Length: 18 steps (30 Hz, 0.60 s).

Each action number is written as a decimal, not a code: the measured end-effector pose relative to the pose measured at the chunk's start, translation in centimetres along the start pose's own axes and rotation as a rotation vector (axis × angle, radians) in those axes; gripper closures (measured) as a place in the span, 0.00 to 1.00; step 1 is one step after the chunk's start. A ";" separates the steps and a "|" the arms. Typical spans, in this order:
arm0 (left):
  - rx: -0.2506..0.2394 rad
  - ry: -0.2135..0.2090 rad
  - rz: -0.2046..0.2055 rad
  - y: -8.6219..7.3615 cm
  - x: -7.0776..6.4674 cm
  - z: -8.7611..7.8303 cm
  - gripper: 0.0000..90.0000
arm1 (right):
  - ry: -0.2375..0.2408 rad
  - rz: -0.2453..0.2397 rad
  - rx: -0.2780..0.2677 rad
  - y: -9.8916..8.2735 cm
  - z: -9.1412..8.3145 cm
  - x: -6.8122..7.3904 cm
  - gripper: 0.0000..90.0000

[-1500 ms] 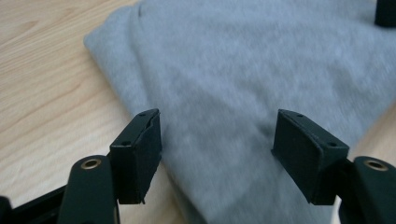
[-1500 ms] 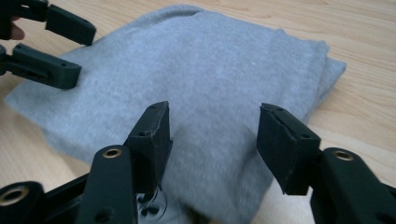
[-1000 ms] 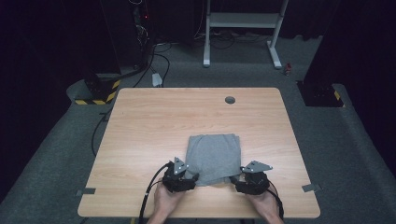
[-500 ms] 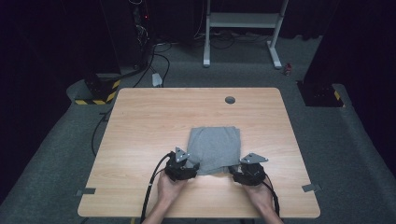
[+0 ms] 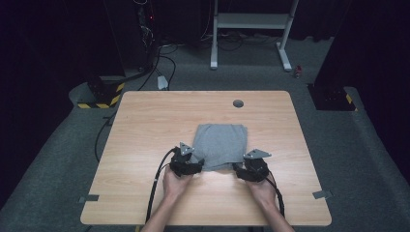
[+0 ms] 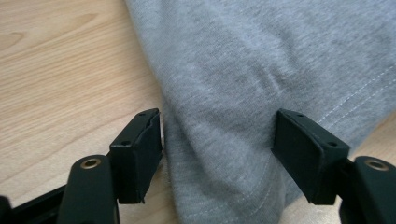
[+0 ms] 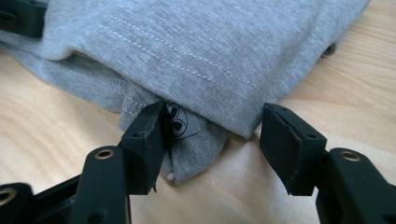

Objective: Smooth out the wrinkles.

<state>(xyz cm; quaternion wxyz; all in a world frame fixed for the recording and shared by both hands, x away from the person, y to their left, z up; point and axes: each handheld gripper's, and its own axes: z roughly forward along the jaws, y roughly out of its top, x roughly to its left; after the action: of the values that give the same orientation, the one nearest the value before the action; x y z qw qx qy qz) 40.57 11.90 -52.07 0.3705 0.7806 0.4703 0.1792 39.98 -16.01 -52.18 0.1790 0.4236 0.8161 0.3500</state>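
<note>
A folded grey cloth [image 5: 221, 144] lies flat near the middle of the wooden table [image 5: 145, 125]. My left gripper [image 5: 196, 162] sits at the cloth's near left corner, my right gripper [image 5: 240, 167] at its near right corner. In the left gripper view the jaws stand wide open [image 6: 217, 154] on either side of the grey cloth [image 6: 243, 93], which runs between them. In the right gripper view the open jaws [image 7: 212, 140] straddle the cloth's [image 7: 210, 46] layered corner, where a small label [image 7: 177, 120] with a dark logo shows against the left jaw.
A round cable hole [image 5: 238, 103] sits in the table's far part. Grey tape tabs [image 5: 88, 198] [image 5: 323, 194] mark the near corners. Beyond the table stand a white desk frame [image 5: 251, 21], loose cables and a yellow-black striped base [image 5: 99, 99].
Both grippers and the cloth have shifted away from the person, toward the table's middle. The hands stay at the cloth's near corners.
</note>
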 end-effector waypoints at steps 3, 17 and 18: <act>-0.014 -0.009 0.003 0.2 0.1 -0.6 0.33 | 0.009 0.011 0.002 0.1 -0.1 -0.3 0.43; -0.073 -0.059 -0.012 0.7 0.6 -3.2 0.31 | 0.061 0.037 -0.071 0.4 -3.5 -1.3 0.39; -0.079 -0.060 -0.012 0.8 0.7 -3.4 0.31 | 0.065 0.041 -0.077 0.5 -3.7 -1.5 0.39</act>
<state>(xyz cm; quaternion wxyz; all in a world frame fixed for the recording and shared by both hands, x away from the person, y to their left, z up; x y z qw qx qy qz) 39.28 13.70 -49.34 0.4160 0.7676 0.4564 0.1716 38.91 -18.57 -49.32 0.1612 0.4215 0.7986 0.3983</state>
